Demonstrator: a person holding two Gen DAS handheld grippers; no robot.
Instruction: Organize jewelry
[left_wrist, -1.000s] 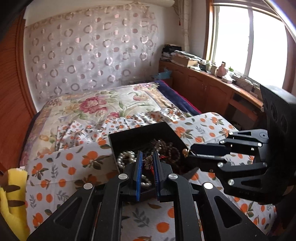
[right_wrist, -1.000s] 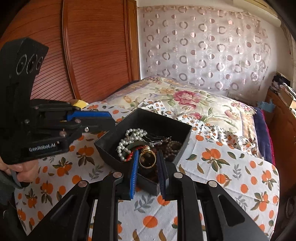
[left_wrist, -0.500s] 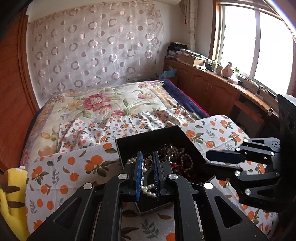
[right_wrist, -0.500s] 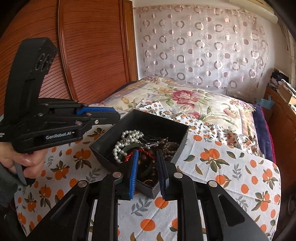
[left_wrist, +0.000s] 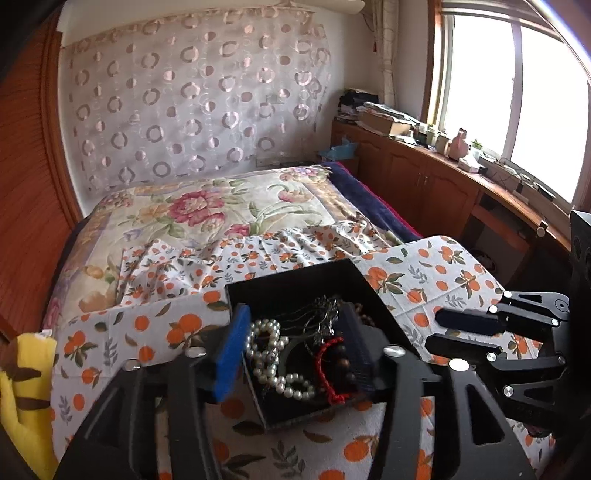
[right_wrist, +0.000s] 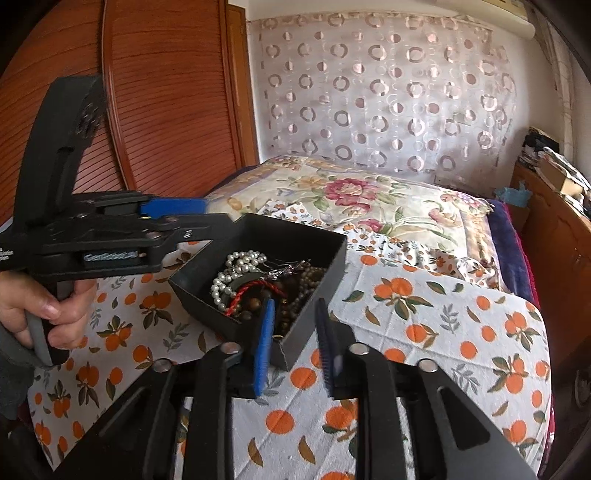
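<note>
One black box (left_wrist: 295, 280) of jewelry, square, open-topped, on orange-print cloth (left_wrist: 436, 280) spread over bed.

Contents, tangled together: pearl strand (left_wrist: 273, 360), looped, toward left side of box as seen from left wrist; red cord bracelet (left_wrist: 328, 373) beside it; brown wooden beads (right_wrist: 255, 304); thin metal chain (left_wrist: 321, 314) across middle. Further items underneath, too jumbled to tell apart.

Left tongs (left_wrist: 295, 354): spread wide, blue pad outside left wall of box, other finger over right part of contents, nothing gripped. Seen from right wrist as black tool at left, held by bare hand (right_wrist: 40, 314).

Right tongs (right_wrist: 293, 339): parted, straddling near corner of box, blue-padded finger inside over beads, other finger outside wall; nothing gripped.

Surroundings: floral quilt (left_wrist: 207, 210) beyond cloth; circle-pattern curtain (left_wrist: 192, 107) on far wall; yellow plush item (left_wrist: 22, 398) at left edge; wooden cabinets (left_wrist: 417, 184) under window (left_wrist: 517, 92), cluttered on top; wooden wardrobe doors (right_wrist: 166, 99).
</note>
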